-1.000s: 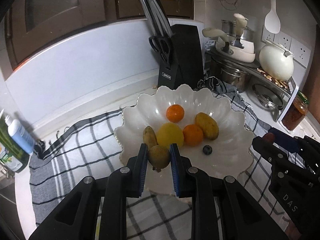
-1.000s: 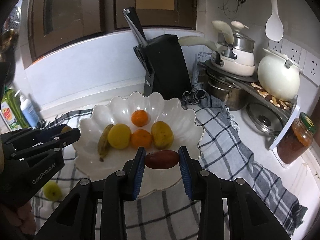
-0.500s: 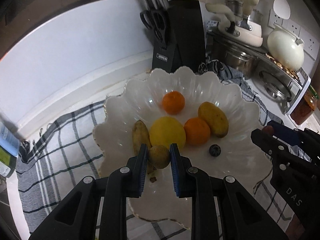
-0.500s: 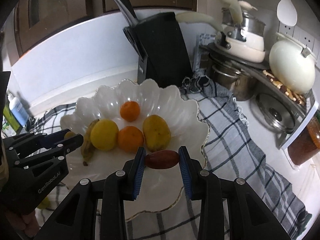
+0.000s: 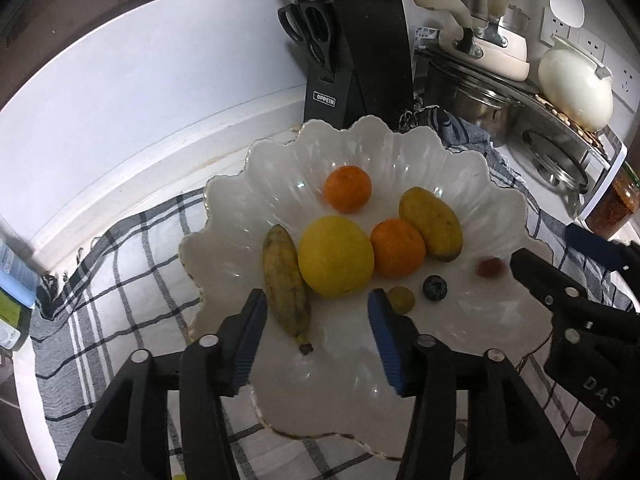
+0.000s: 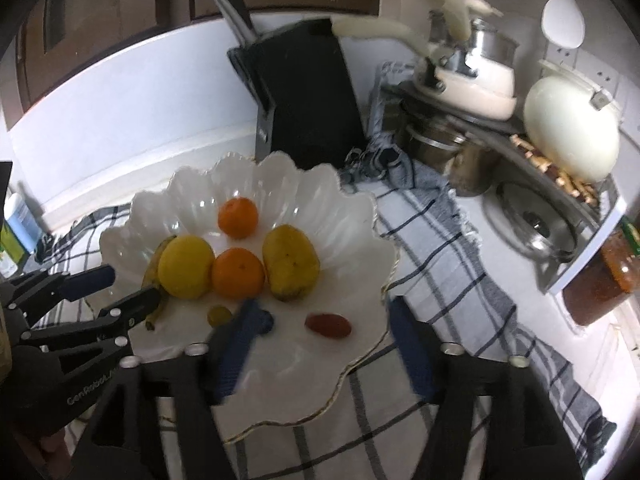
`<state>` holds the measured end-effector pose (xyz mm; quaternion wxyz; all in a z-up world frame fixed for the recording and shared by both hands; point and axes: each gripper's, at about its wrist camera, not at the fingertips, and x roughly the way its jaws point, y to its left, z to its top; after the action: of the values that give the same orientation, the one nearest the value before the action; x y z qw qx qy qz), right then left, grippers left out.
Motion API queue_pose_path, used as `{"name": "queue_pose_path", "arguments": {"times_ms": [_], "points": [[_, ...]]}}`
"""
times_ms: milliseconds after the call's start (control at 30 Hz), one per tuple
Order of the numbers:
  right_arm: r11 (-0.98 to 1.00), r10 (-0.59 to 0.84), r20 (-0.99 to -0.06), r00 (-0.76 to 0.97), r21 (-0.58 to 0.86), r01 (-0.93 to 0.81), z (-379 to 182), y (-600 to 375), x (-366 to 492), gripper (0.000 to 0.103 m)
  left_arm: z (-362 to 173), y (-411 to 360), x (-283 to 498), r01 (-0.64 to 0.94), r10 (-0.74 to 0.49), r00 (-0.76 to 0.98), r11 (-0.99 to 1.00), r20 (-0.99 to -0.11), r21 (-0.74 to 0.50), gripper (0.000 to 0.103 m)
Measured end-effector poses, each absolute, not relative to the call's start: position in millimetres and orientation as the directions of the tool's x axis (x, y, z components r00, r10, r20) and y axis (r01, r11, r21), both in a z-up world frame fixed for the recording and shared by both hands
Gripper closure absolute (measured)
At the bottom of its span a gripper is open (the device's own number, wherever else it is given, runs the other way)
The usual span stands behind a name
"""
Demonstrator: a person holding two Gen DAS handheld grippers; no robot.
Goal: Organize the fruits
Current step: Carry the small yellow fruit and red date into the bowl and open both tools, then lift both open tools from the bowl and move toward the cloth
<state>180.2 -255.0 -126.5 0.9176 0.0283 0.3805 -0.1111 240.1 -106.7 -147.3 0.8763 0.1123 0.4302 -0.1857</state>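
Left gripper: mine, over the near rim of the scalloped white dish. Its jaws have just been opening and now stand spread, pinching nothing; the banana lies on the dish seen between them, untouched.

Small greenish-yellow fruit: resting on the dish floor just beside my left gripper's right finger, free of both pads. I judge it lies there as a delivered piece.

Right gripper: also mine, at the dish's right-hand near edge. Its jaws have just been opening; the fingers are parted wide and blurred, with nothing pressed between them.

Small oblong red fruit: lying on the dish between my right gripper's fingers, clear of both. Again it reads as set down, not held.

Blueberry: between the two small fruits, loose on the dish.

Larger stock: a lemon-yellow round fruit, two mandarins, and a yellow-brown mango, clustered at the centre, several touching. Probably grouped there because the floor dips inward.

Checked cloth: under the dish, likely to steady it on the counter.

Knife block: behind the dish, not involved.

Status, my judgement: all the fruit in sight is on the dish; both grippers are free to draw back.
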Motion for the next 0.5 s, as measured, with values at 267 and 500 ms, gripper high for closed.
{"name": "queue_pose_path", "arguments": {"times_ms": [267, 500], "points": [[0.969, -0.211, -0.673, 0.709, -0.049, 0.242, -113.9, -246.5, 166.0, 0.025, -135.5, -93.9, 228.4, 0.412, -0.232, 0.592, 0.91, -0.772, 0.043, 0.036], [0.968, -0.218, -0.654, 0.724, -0.049, 0.247, -105.7, -234.3, 147.6, 0.023, -121.6, -77.0, 209.1, 0.388, -0.219, 0.624, 0.92, -0.75, 0.054, 0.027]]}}
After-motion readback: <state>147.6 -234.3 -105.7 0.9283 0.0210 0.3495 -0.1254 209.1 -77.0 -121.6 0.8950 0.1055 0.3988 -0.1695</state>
